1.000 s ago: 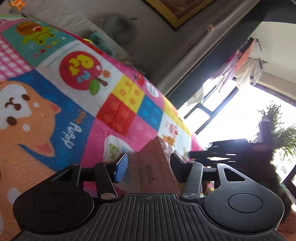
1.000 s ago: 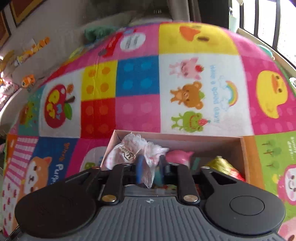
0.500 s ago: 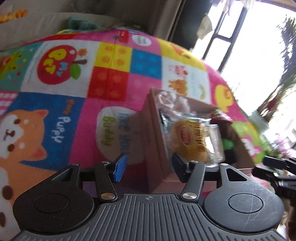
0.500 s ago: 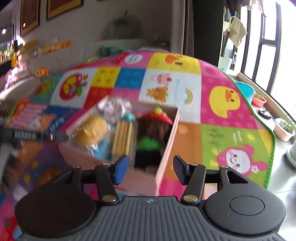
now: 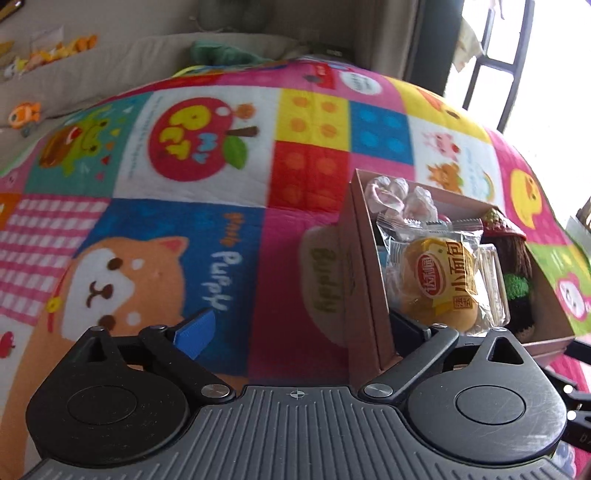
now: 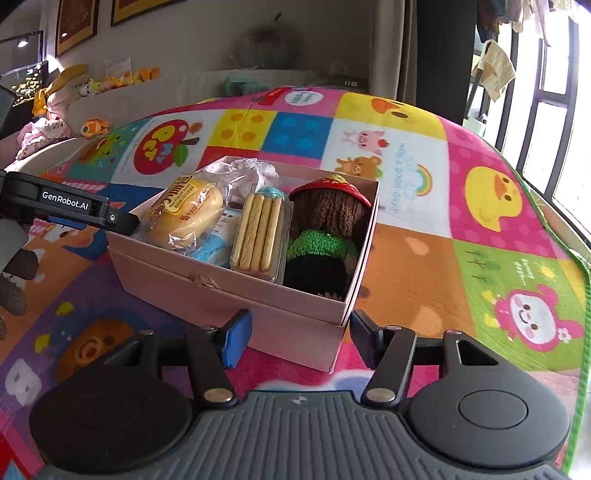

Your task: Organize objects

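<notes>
The left tongs are opening wide, and the near wall of the pink box stands between the two fingers, but the pads do not press on it. One finger is inside the box, close to the bread packet; the blue-padded finger is outside, over the mat. The right tongs are opening too, about half way. The near corner of the pink box sits just in front of the gap, and I cannot tell if the fingers touch it. They hold nothing.

The box is open on top and rests on a bright play mat with a duck, a puppy and an apple on it. Inside the box, side by side, are the bread packet, a pack of biscuit sticks and a knitted doll with a red hat and a green top. Crinkly clear wrappers lie at the back of the box.

In the right view, the left tongs reach in from the left edge and tip down to the box's far corner. Both tongs point down at a slant toward the box.

Past the mat there is a pale couch with small soft toys on it. Framed pictures hang on the wall. Big windows are on the right, with a cloth hanging there.
</notes>
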Motion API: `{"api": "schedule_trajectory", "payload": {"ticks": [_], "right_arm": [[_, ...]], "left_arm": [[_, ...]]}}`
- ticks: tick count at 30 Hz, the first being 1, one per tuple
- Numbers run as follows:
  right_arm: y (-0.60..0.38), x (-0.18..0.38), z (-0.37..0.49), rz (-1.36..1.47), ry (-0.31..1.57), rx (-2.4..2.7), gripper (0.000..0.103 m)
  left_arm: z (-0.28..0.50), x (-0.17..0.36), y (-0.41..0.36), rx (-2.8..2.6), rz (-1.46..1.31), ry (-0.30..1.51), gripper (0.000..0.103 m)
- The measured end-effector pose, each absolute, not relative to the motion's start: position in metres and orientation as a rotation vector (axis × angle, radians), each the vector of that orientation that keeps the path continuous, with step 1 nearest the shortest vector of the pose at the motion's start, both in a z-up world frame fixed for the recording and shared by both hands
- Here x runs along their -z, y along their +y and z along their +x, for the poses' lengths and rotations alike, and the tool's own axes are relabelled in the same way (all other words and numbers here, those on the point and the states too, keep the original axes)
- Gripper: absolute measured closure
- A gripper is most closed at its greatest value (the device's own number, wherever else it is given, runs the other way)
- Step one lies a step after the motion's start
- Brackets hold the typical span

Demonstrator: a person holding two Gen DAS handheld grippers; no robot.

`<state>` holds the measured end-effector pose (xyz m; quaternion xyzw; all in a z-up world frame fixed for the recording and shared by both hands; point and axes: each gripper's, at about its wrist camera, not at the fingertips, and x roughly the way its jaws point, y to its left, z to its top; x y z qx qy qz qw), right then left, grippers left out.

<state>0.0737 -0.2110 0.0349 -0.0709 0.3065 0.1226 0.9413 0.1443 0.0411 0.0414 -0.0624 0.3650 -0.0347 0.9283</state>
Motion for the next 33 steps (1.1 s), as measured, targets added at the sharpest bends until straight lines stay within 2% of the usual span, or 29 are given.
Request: {"api": "schedule_trajectory", "payload": {"ticks": [19,22,24,26,30,33], "right_arm": [[-0.162,-0.025,0.085,-0.275,0.592,-0.198,0.039],[-0.169,-0.029,0.078,-0.24,0.584,-0.163,0.03],[-0.178,-0.033,0.068,-0.184,0.582,-0.148,0.016],[-0.188,-0.035,0.055,-0.117,0.602,-0.128,0.013],[-0.204,-0.029,0.02,0.038,0.676,-0.11,0.001],[-0.207,-0.019,-0.006,0.093,0.729,-0.115,0.0]], "left_arm": [[0.147,-0.037,0.071,0.057,-0.224,0.678,0.003],[0.125,-0.053,0.068,0.02,-0.2,0.577,0.003],[0.106,-0.067,0.069,0.021,-0.204,0.513,0.003],[0.085,-0.076,0.069,0.057,-0.208,0.491,0.003],[0.039,-0.061,0.055,0.167,-0.161,0.557,0.003],[0.006,-0.039,0.042,0.211,-0.127,0.626,0.003]]}}
